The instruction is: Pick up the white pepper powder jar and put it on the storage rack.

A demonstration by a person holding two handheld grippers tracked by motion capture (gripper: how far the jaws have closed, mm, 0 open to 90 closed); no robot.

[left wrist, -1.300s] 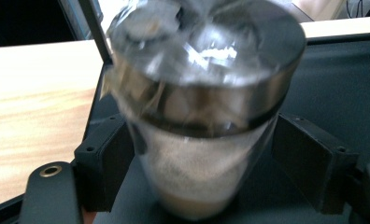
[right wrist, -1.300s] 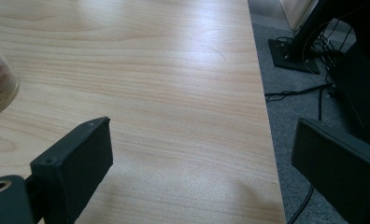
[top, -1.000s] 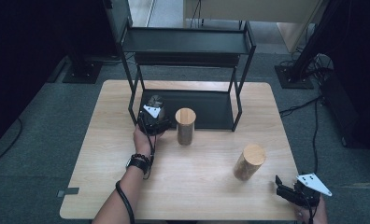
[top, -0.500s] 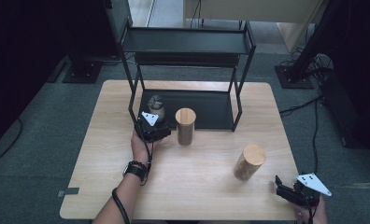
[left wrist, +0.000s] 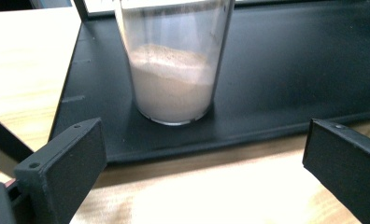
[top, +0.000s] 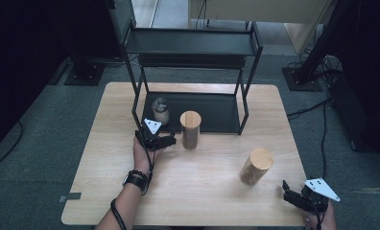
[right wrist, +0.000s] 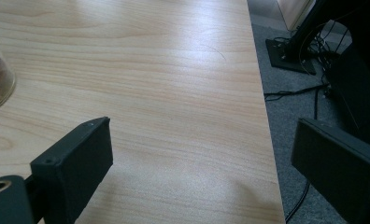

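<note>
A glass jar with a dark lid, half full of pale powder, stands upright on the bottom shelf of a black rack, at its left. My left gripper sits on the table just in front of it. Its jaws have just been opening and now stand wide, with nothing between them; the jar is beyond the fingertips. My right gripper rests open at the table's front right corner, with bare wood between its jaws.
Two wood-lidded jars stand on the table: one right of my left gripper by the rack's front edge, the other tilted, toward the right. The rack's posts flank the shelf. The table's right edge drops to a floor with cables.
The left gripper has let go of the powder jar, opened wide and drawn back toward the person. The jar stays on the shelf. The right gripper has not moved.
</note>
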